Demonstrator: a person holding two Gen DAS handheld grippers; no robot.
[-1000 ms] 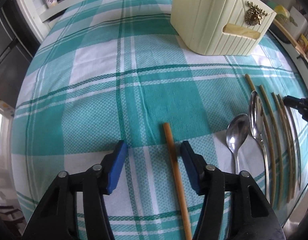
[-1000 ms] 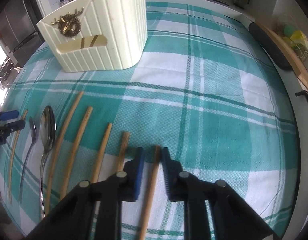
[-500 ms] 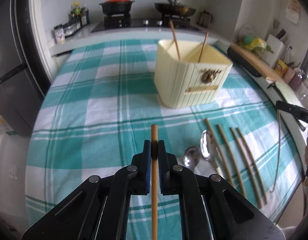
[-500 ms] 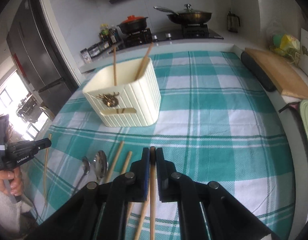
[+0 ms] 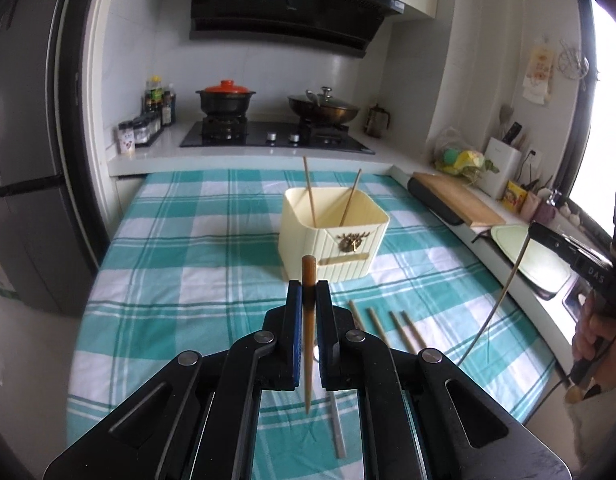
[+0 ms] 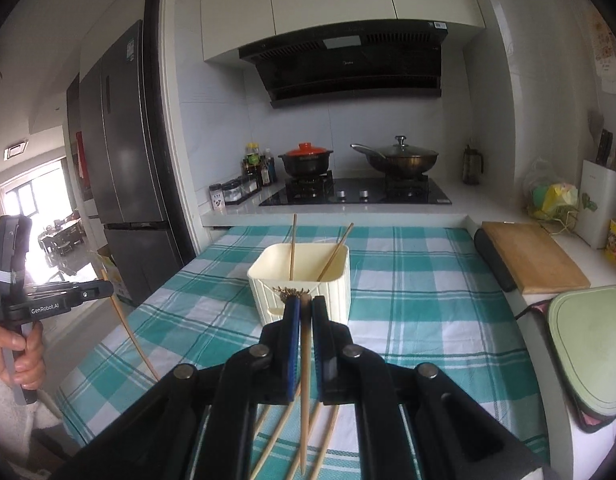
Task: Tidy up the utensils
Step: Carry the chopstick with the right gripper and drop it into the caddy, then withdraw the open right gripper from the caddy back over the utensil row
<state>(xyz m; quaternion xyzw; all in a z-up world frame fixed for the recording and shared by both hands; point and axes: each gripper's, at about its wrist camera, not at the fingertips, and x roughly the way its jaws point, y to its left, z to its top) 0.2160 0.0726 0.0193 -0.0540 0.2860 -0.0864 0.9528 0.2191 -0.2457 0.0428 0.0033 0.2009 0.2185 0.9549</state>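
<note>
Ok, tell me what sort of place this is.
A home kitchen, most likely. A gas hob carries a red-lidded clay pot and a lidded wok under a black range hood, with a tall fridge by the doorway. The work surface is a table with a teal checked cloth.

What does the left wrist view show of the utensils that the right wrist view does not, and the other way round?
Left wrist only: a grey spoon handle on the tablecloth below the left gripper, and four chopsticks lying in a row clear of it. Right wrist only: the right gripper hides most of those chopsticks and any spoon. Both: the cream holder with two chopsticks inside, and each gripper clamped on one chopstick.
</note>
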